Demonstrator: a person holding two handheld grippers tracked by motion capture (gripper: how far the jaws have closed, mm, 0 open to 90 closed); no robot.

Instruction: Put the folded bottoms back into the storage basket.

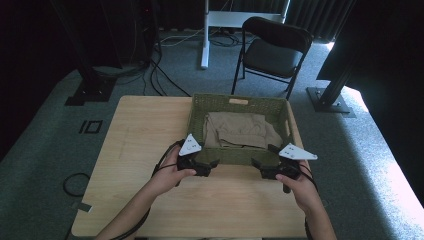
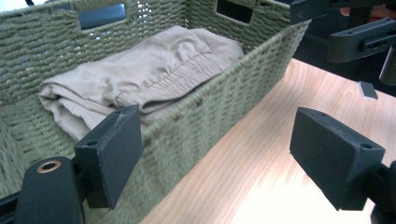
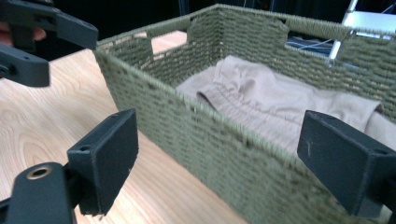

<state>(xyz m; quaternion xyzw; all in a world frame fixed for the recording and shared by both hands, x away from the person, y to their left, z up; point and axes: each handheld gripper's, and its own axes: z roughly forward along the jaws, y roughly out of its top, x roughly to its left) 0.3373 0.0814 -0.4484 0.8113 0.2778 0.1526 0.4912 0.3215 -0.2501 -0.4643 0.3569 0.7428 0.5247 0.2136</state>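
On the wooden counter (image 1: 150, 130) stands a green woven basket (image 1: 240, 156), set toward the far right part of the top, with a slot handle cut in its far wall. No brand, label or legible writing appears on the counter, the basket or either gripper. Inside the basket lies a folded beige garment (image 1: 239, 129), its gathered waistband visible in the left gripper view (image 2: 154, 74) and in the right gripper view (image 3: 275, 107); it rests on the basket floor below the rim.

Both grippers sit at the basket's near wall, one toward each near corner. The left gripper (image 1: 200, 164) is held in the person's left hand (image 1: 170, 175); in its own view (image 2: 217, 149) the jaws stand wide apart and hold nothing, one jaw over the basket's near wall (image 2: 201, 116) and the other over bare counter. The right gripper (image 1: 267, 167) is held in the right hand (image 1: 300, 187); in its own view (image 3: 219, 158) the jaws are likewise spread wide and empty, straddling the near wall (image 3: 224, 149), with the garment just beyond the rim. Neither gripper touches the garment.
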